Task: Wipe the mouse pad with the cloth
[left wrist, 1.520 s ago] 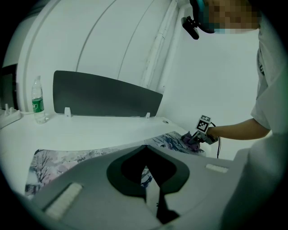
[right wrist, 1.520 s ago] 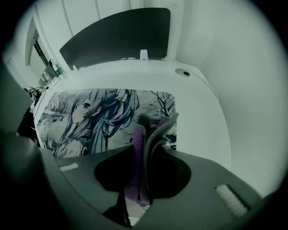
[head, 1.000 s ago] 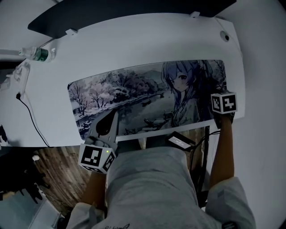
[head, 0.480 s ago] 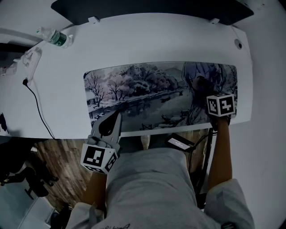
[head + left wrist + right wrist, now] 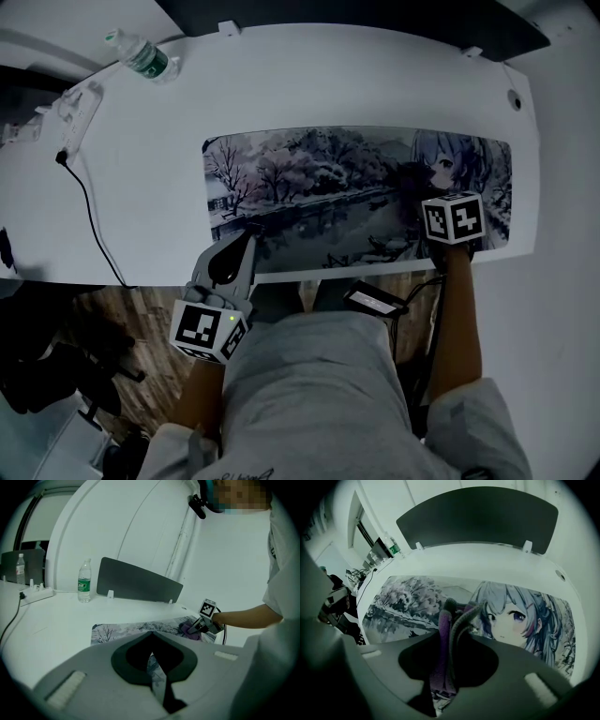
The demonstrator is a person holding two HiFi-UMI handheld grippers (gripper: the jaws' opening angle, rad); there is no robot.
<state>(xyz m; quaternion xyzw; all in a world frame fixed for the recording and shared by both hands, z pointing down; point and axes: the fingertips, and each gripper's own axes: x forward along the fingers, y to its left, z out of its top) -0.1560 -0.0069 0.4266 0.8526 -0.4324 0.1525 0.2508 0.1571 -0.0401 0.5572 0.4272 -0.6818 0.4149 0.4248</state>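
Wiping advances: the right gripper [image 5: 452, 625], fingers clamped on the cloth [image 5: 440, 672], has swept leftward along the mouse pad [image 5: 328, 178]; the left gripper [image 5: 152, 639] keeps its fingers together.

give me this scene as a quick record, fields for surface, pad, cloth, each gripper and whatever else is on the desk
surface: white desk
mouse pad: long, printed picture, lying flat along the desk's near edge
cloth: purple, bunched, on the pad's right part
right gripper: shut on the cloth, over the pad
left gripper: shut, nothing between its jaws, tips at the pad's near left edge
other items: water bottle, power strip, cable, dark panel standing at the back
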